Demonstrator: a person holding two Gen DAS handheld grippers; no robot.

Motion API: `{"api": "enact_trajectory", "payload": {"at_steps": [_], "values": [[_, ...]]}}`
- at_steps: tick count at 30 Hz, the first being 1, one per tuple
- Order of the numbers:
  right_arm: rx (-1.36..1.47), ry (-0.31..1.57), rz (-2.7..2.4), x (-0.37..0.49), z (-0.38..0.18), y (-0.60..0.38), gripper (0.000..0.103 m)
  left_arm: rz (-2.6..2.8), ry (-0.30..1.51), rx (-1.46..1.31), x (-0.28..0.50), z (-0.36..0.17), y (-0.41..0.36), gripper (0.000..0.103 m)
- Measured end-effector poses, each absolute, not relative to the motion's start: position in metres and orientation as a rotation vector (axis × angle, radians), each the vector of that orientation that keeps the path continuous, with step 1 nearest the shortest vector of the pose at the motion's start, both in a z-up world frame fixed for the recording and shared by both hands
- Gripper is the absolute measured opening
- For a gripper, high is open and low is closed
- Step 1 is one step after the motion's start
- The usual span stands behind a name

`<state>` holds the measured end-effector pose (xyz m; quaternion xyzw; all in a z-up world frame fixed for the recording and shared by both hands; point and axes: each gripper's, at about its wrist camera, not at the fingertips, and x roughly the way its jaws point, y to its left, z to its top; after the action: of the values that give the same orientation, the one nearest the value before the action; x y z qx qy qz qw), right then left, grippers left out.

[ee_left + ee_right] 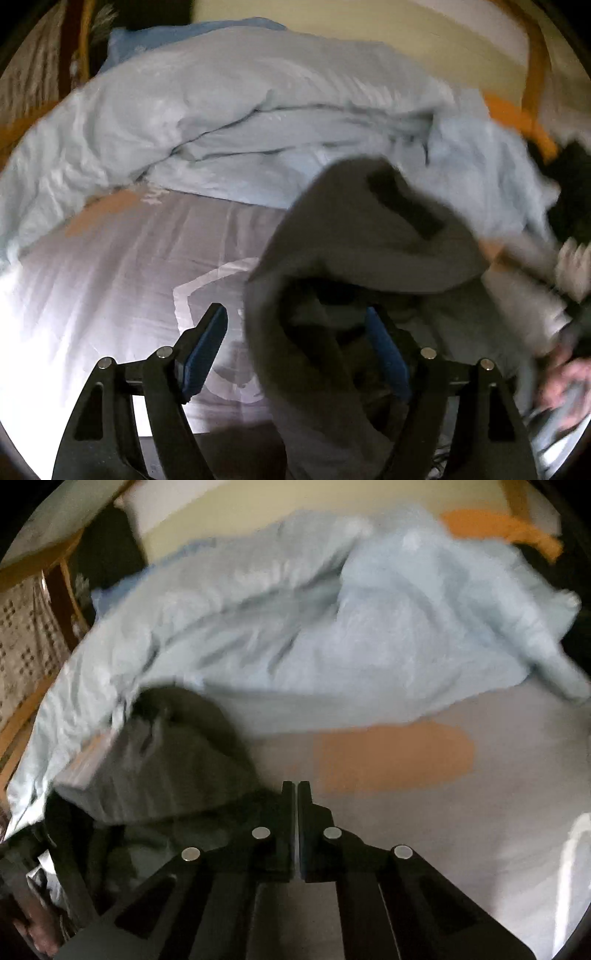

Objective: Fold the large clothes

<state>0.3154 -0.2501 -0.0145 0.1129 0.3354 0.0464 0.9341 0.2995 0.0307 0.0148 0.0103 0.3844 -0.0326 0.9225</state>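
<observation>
With the grey garment (369, 236) bunched on the bed (110, 280) between the wide-open left hand-held gripper (295, 347), the right hand-held gripper (297, 786), pressed together and empty, should regrasp an edge before spreading it flat.

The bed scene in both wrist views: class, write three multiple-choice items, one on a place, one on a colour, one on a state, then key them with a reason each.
1. Where does the grey garment lie?
A. on the bed sheet, in front of the blue duvet
B. on the floor
C. on a chair

2. What colour is the crumpled duvet?
A. red
B. light blue
C. black

3. How does the right hand-held gripper stand?
A. wide open
B. shut, fingers together
C. clamped on the duvet

Key: 1 A, the garment rests on the pale sheet, nearer than the duvet; 2 B, the duvet is pale blue in both views; 3 B, the fingers meet with no visible cloth between them.
</observation>
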Motion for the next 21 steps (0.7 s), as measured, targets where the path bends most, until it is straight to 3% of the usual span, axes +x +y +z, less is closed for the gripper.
{"api": "enact_trajectory", "payload": {"at_steps": [5, 11, 16, 18, 19, 21], "values": [[0.197, 0.498, 0.112, 0.281, 0.026, -0.254, 0.002, -0.018, 0.788, 0.180, 0.306, -0.001, 0.004, 0.076], [0.186, 0.607, 0.089, 0.296, 0.015, -0.248, 0.002, 0.092, 0.483, 0.433, 0.300, 0.018, -0.026, 0.077], [0.166, 0.626, 0.075, 0.299, 0.006, -0.244, 0.002, 0.190, 0.349, 0.332, 0.280, 0.046, 0.002, 0.078], [0.164, 0.633, 0.087, 0.298, 0.005, -0.244, 0.002, 0.243, 0.320, 0.281, 0.274, 0.065, 0.021, 0.089], [0.155, 0.638, 0.096, 0.299, 0.005, -0.241, 0.002, 0.287, 0.320, 0.278, 0.271, 0.072, 0.030, 0.099], [0.121, 0.632, 0.095, 0.296, 0.005, -0.237, 0.002, 0.351, 0.326, 0.230, 0.270, 0.077, 0.051, 0.102]]}}
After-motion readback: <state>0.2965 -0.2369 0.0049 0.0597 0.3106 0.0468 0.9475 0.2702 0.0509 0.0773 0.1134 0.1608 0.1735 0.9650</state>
